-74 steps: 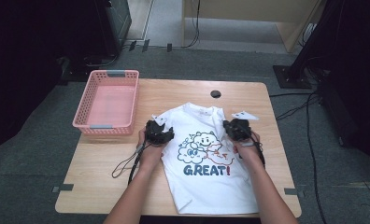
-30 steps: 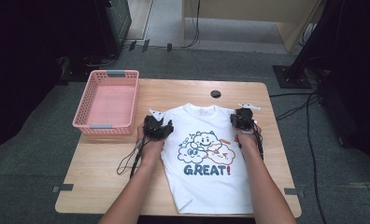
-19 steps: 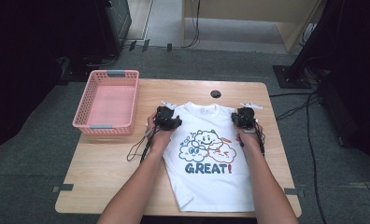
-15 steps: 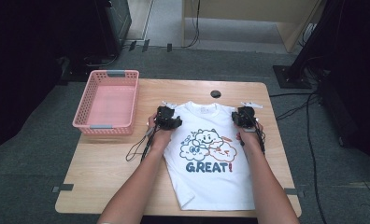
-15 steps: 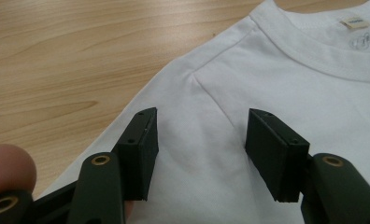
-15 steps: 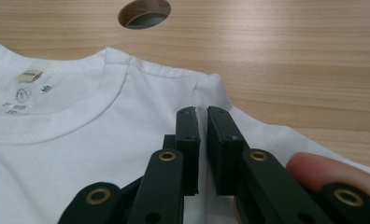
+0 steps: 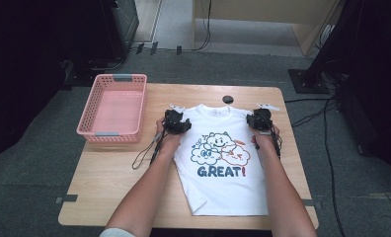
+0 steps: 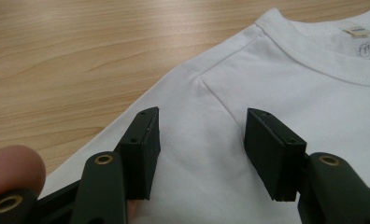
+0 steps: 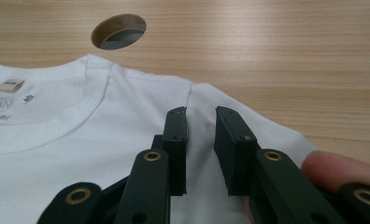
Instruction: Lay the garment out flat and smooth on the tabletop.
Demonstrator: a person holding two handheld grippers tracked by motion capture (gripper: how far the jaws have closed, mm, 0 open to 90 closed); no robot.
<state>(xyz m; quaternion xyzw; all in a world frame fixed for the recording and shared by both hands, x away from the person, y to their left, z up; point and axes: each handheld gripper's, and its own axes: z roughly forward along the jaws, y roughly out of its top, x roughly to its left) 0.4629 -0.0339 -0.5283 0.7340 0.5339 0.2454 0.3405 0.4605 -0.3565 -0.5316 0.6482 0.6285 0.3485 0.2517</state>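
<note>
A white T-shirt (image 7: 223, 163) with a cartoon print and the word GREAT! lies flat on the wooden table (image 7: 109, 187), collar at the far side. My left gripper (image 7: 176, 122) is at the shirt's left shoulder. In the left gripper view its jaws (image 8: 202, 121) stand open wide just over the shoulder fabric (image 8: 314, 93). My right gripper (image 7: 259, 120) is at the right shoulder. Its jaws (image 9: 201, 116) have just been opening and stand a narrow gap apart, with the shirt (image 9: 80, 140) showing in the gap and not pressed.
A pink plastic basket (image 7: 114, 106) stands at the table's far left, close to the left gripper. A round cable hole (image 7: 228, 99) in the tabletop lies just beyond the collar, also seen in the right gripper view (image 9: 118, 31). Bare wood borders the shirt on both sides.
My left gripper has moved away from me and toward the collar, onto the left shoulder. The right gripper has shifted outward to the right shoulder and since held still.
</note>
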